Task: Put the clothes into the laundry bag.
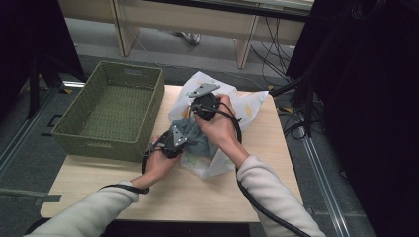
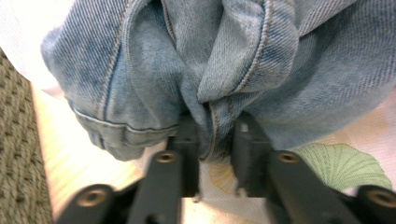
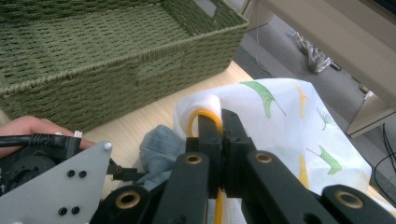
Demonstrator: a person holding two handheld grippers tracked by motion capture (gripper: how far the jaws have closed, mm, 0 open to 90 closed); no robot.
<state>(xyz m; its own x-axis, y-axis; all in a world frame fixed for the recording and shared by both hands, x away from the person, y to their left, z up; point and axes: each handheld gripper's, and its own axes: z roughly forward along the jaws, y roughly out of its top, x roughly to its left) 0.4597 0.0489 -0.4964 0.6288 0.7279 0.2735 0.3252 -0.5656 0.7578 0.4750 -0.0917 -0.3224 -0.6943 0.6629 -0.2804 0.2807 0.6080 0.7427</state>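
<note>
A white bag printed with green and yellow leaves lies crumpled on the wooden table. Out of it comes a faded blue denim garment. My left gripper is shut on a bunched fold of the denim, with a seam pinched between its pads. In the high view the left gripper sits at the bag's near left side. My right gripper is shut on the bag's rim where a yellow handle loops over it. The right gripper is just above the left one.
An empty green woven basket stands on the table's left half, close to the bag; its wall faces the right gripper. Bare tabletop lies in front of my arms. Desk legs and cables are on the floor beyond the table.
</note>
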